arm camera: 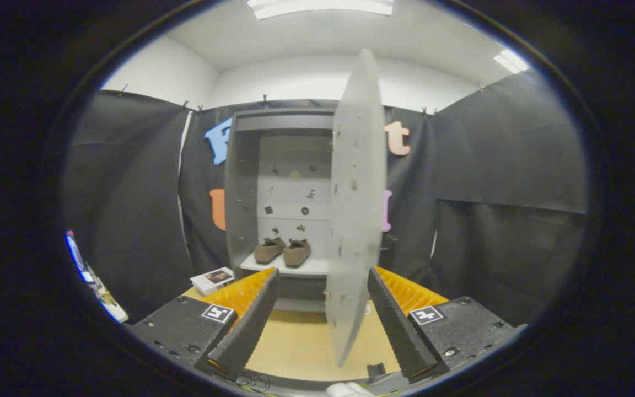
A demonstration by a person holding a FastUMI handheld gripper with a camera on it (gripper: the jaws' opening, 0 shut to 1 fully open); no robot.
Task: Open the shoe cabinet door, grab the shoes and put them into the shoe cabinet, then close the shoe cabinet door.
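Gripper (323, 314) fingers spread wide, holding nothing — door (355, 220) edge-on between them, swung open. Shoes (283, 251) already on shelf inside shoe cabinet (240, 182). Closing step, likely — next: push door shut.

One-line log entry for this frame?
stage: closing | shoes: on cabinet shelf | door: open, edge-on between fingers | gripper: open, holding nothing

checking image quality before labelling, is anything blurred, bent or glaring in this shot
Gripper view: the cabinet door between the open gripper fingers looks soft and bowed by the fisheye; the shoes on the shelf are fairly sharp; ceiling lights blow out to white.
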